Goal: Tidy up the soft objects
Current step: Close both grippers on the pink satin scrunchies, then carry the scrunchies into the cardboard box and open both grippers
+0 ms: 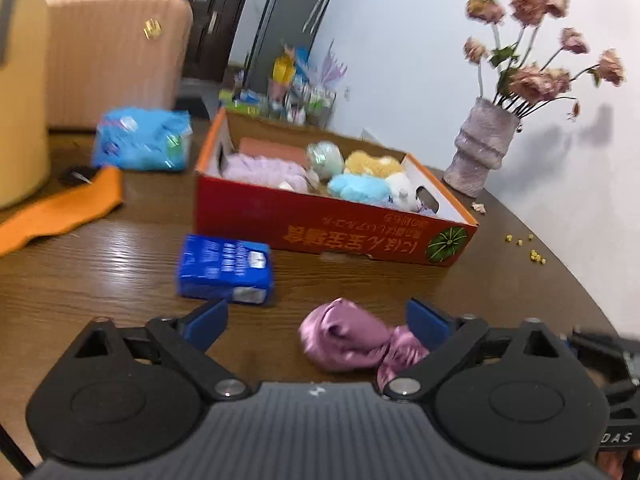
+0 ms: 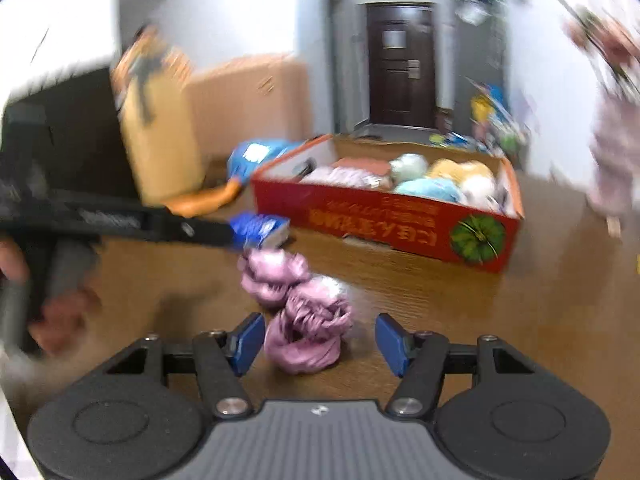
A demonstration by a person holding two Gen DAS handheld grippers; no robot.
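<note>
A crumpled pink satin cloth lies on the brown wooden table between both grippers. My left gripper is open, the cloth near its right finger. In the right wrist view the cloth lies just ahead of my open right gripper, partly between the fingers. A red cardboard box behind it holds several plush toys and a lilac cloth; it also shows in the right wrist view. The left gripper's arm reaches in from the left there.
A blue tissue pack lies left of the cloth, an orange cloth and a light blue packet farther left. A vase of dried flowers stands at the right by the wall. A peach suitcase stands behind.
</note>
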